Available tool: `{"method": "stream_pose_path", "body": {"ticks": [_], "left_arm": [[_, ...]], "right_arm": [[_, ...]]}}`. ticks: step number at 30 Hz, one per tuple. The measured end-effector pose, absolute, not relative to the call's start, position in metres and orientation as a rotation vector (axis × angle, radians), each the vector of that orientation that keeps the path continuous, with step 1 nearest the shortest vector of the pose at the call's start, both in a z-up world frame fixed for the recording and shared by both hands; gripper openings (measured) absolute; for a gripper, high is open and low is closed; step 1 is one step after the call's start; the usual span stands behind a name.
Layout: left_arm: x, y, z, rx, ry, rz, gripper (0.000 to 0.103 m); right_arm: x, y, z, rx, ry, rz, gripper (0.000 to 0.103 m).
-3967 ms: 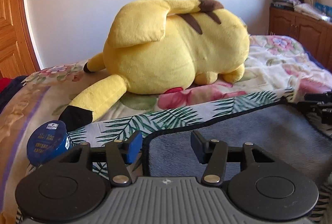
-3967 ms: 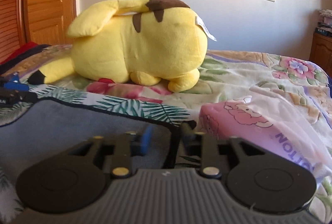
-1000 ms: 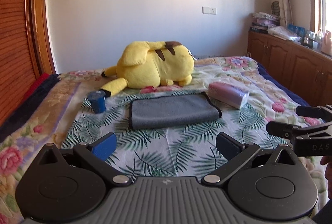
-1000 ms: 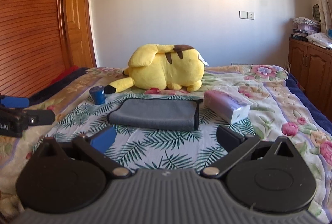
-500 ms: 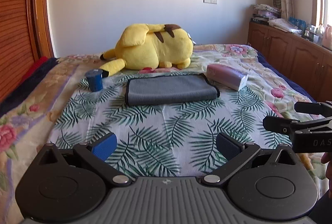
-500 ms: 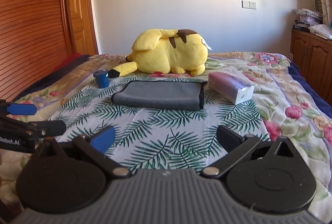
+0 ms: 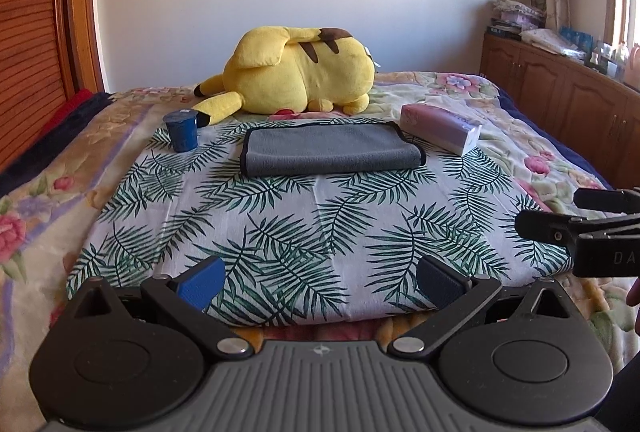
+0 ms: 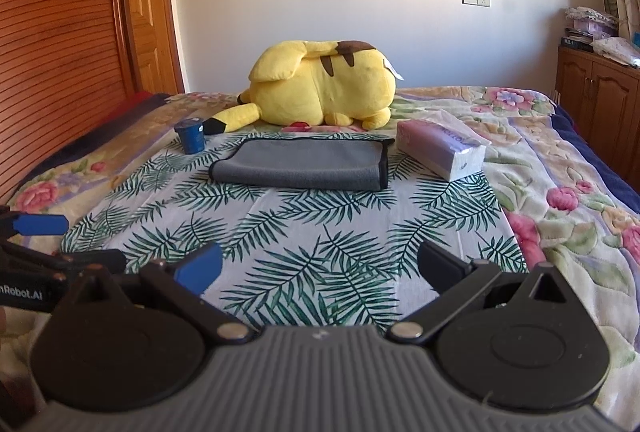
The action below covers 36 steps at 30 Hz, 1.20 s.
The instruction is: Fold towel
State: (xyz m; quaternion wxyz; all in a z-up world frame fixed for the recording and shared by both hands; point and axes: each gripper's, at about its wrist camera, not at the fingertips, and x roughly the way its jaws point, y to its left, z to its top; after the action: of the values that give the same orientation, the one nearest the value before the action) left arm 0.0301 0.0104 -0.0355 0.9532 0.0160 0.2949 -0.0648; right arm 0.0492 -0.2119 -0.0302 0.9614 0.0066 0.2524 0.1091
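Observation:
A grey towel with black edging [image 7: 332, 150] lies folded flat on the far part of a palm-leaf cloth [image 7: 304, 224] on the bed; it also shows in the right wrist view [image 8: 300, 164]. My left gripper [image 7: 320, 282] is open and empty, held above the near edge of the cloth, well short of the towel. My right gripper [image 8: 320, 264] is open and empty at about the same distance. Each gripper shows at the edge of the other's view: the right one [image 7: 576, 212], the left one [image 8: 56, 240].
A big yellow plush toy [image 7: 300, 72] lies behind the towel. A blue cup [image 7: 182, 130] stands left of it and a pink tissue pack [image 7: 440, 128] lies to its right. Wooden wardrobe doors [image 8: 60, 32] at left, wooden cabinets [image 7: 560, 100] at right.
Four seconds ago both grippers were at the towel's far corners. Both have since opened and drawn back toward the near edge of the bed. The towel now lies folded.

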Motion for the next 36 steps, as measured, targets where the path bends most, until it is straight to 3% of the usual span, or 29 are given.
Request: {"method": "stream_pose_path", "body": {"ticks": [36], "left_arm": [[0.012, 0.025, -0.016, 0.039, 0.443, -0.078, 0.087]], "right_arm": [[0.04, -0.215, -0.026, 0.008, 0.398, 0.159, 0.103]]}}
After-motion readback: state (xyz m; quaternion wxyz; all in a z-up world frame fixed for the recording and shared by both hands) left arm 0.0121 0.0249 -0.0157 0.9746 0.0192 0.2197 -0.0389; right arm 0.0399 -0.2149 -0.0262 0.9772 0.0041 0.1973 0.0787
